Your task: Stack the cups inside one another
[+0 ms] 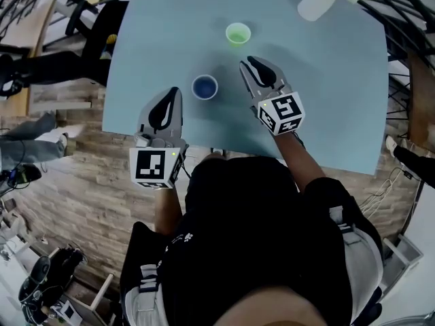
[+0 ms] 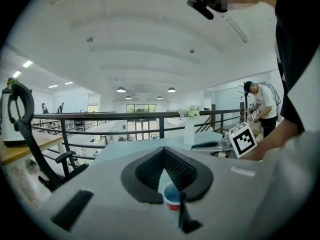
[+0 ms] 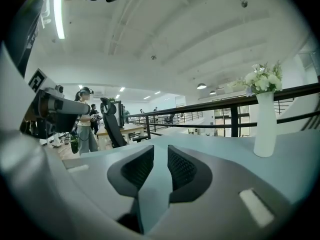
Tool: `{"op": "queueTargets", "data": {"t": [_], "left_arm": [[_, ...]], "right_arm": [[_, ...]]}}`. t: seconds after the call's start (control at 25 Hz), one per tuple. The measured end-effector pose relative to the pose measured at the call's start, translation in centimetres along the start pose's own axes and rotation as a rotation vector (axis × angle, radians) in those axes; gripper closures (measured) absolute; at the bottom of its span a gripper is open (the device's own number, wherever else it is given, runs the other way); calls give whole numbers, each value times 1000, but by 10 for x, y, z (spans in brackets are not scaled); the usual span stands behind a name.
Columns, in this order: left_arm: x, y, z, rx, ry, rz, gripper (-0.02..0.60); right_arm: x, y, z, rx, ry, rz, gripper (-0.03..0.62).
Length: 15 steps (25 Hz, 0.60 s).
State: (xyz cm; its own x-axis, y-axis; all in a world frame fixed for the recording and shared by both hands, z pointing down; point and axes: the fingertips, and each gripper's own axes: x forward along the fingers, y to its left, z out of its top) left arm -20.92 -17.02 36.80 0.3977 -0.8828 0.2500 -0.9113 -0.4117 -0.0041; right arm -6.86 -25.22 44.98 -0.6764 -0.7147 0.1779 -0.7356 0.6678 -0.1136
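Blue cup (image 1: 204, 87): on table (image 1: 326, 94); red outer wall shows only in left gripper view.
Green cup (image 1: 238, 33): beyond blue cup, apart.
Left gripper (image 1: 173, 94): left of blue cup, ribbed jaws together, empty.
Right gripper (image 1: 247, 62): right of blue cup, jaws narrowly apart, empty.

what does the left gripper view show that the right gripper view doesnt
Only the left gripper view: the blue cup, seen low through the gap in that gripper's own jaws, and the right gripper off to the right.

Only the right gripper view: the left gripper at the left edge.

Both: the pale blue table, the white vase of flowers and the dark railing behind it.

Neither shows the green cup.
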Motion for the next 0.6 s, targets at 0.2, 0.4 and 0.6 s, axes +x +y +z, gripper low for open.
{"op": "queueTargets", "data": {"t": [0.2, 0.4, 0.6], "left_arm": [[10, 4, 1, 13, 14, -15, 591], [13, 17, 2, 19, 26, -14, 591], [15, 21, 1, 7, 30, -15, 591]], "right_arm": [[11, -20, -9, 23, 4, -52, 468], [27, -33, -17, 43, 16, -86, 418], [39, -45, -25, 38, 36, -110, 346]]}}
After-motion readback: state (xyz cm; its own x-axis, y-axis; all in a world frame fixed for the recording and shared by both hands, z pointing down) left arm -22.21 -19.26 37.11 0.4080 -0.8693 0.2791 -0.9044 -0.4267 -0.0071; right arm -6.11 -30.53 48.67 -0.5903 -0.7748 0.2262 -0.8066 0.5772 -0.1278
